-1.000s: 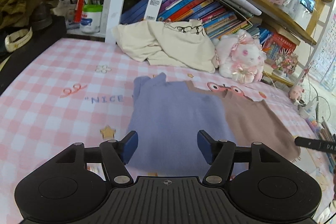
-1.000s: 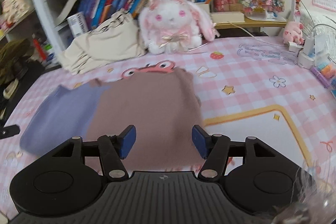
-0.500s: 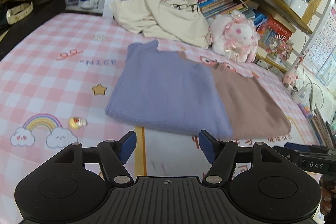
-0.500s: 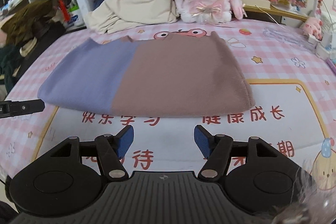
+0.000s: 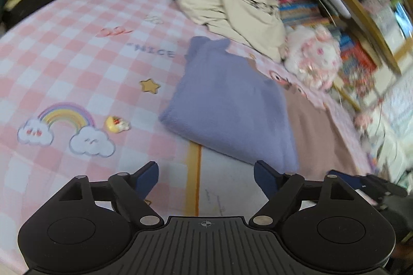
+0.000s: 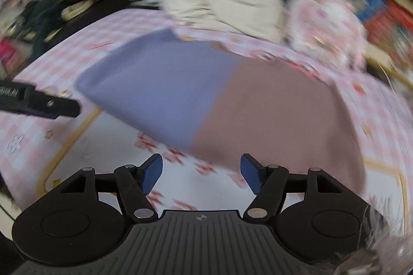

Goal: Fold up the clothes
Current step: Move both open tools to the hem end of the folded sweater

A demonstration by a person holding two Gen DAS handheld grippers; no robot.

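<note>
Both tongs further back, gaping, garment (image 6: 206, 99) seemingly unmoved, views blurred

Soft even light, heavy motion blur toward edges, fisheye bending, no glare

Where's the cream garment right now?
In both views the cream garment lies bunched at the mat's far edge against the bookshelf, left of the plush bunny, beyond the sweater.

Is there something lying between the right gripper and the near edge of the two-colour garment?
Nothing visible. The right gripper is open, and only bare printed mat lies between it and the garment.
</note>
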